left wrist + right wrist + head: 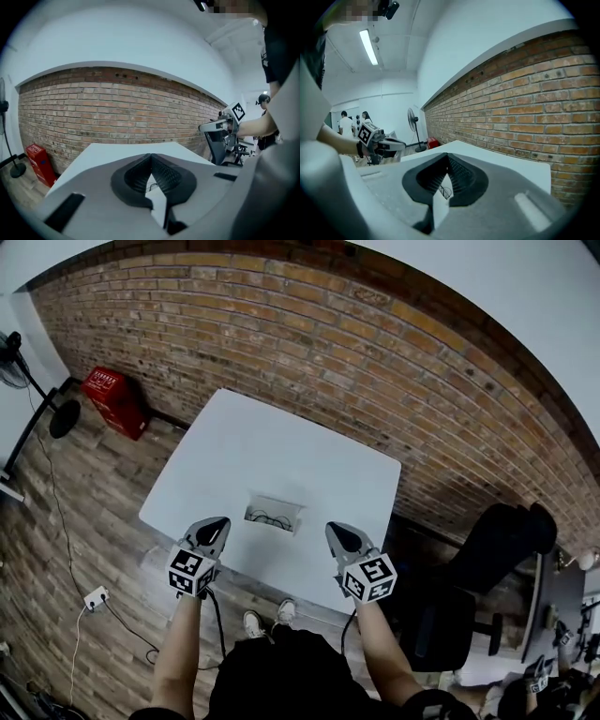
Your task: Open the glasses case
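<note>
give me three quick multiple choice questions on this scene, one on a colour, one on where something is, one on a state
1. The square table top is: A black B red C white
2. The red plastic crate sits: A on the table B on the wooden floor beside the brick wall C hung on the wall
3. The grey two-jaw left gripper is: A shut, nothing held B wide open C clamped on a glasses case
Answers: C, it reads plain white in the head view; B, it stands on the planks at the wall's foot; A, its tips meet with nothing between.
</note>
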`<action>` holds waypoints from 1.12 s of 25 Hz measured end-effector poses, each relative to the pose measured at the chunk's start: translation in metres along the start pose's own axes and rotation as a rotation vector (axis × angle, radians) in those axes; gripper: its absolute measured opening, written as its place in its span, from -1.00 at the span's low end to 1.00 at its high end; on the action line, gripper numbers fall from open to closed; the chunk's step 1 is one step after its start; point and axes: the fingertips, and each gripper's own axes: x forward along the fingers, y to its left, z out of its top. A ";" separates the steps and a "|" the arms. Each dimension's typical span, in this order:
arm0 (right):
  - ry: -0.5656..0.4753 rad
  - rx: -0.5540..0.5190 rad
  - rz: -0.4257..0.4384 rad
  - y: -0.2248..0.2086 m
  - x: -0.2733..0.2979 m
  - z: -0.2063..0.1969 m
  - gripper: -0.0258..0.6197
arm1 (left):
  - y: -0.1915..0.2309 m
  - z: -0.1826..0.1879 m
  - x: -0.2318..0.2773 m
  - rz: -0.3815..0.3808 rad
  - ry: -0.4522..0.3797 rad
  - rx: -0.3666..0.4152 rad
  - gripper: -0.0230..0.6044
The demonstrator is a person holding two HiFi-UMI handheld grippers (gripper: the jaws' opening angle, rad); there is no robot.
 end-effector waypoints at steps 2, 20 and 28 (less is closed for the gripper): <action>-0.025 0.001 0.004 0.000 -0.007 0.011 -0.91 | 0.000 0.017 -0.010 0.019 -0.039 -0.003 -0.91; -0.152 -0.041 -0.048 -0.005 -0.052 0.070 -0.91 | -0.010 0.119 -0.103 0.198 -0.318 0.089 -0.91; -0.262 -0.087 -0.088 -0.002 -0.081 0.103 -0.91 | -0.031 0.149 -0.151 0.279 -0.462 0.100 -0.91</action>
